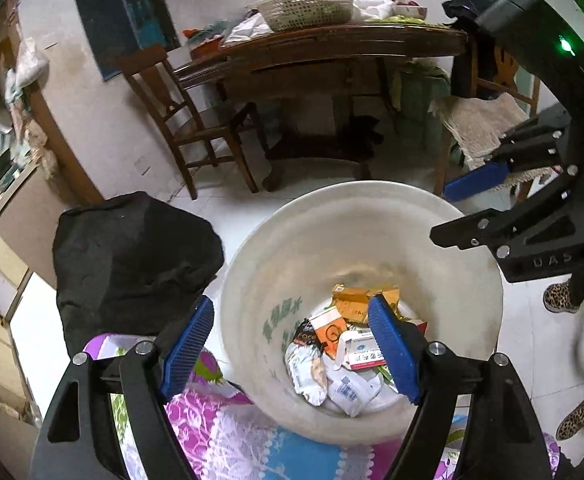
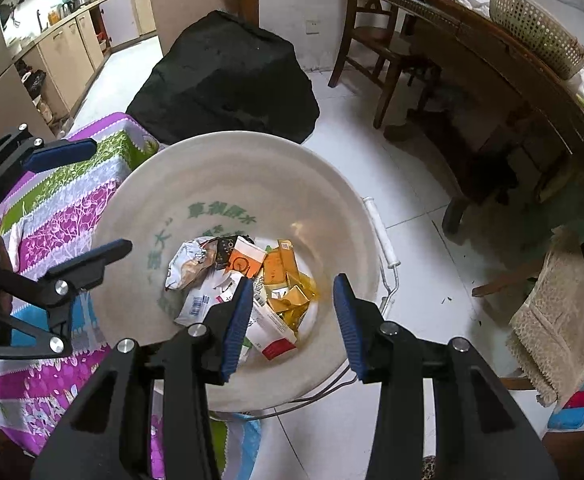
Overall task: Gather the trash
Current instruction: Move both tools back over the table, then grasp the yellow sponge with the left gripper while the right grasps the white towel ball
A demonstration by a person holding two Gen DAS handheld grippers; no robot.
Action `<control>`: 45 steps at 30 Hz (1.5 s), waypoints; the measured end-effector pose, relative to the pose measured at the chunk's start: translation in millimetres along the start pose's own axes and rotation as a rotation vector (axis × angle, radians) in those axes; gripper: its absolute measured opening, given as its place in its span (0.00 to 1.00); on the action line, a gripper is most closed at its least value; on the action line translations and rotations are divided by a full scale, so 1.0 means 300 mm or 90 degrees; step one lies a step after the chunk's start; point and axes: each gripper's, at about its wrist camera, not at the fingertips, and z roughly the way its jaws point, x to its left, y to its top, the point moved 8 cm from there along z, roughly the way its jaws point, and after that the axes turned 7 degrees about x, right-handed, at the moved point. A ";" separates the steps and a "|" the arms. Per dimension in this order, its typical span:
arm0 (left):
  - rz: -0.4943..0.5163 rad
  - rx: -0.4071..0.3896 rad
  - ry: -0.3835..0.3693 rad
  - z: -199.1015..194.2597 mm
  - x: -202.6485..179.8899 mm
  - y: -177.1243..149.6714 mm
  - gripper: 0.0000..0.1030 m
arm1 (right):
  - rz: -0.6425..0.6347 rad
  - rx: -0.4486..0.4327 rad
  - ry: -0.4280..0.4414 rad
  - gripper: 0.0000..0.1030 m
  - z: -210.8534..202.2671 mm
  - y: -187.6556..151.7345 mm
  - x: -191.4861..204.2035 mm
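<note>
The trash (image 2: 247,280), wrappers and small cartons, lies at the bottom of the white bucket (image 2: 163,184) on the floor. My right gripper (image 2: 292,320) and left gripper (image 1: 292,344) hover above it, both released and holding nothing. Reaching deep, I judge, could tip the bucket toward the patterned cloth (image 2: 63,216) on its left.

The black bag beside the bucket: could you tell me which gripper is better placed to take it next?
Left, probably. The left gripper hangs open with the black bag just beyond its left finger; the right gripper is open over the bucket, farther away.
</note>
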 end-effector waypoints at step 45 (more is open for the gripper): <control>-0.353 0.037 0.205 -0.765 0.450 -1.664 0.87 | -0.316 -0.128 0.301 0.41 0.008 -0.265 1.231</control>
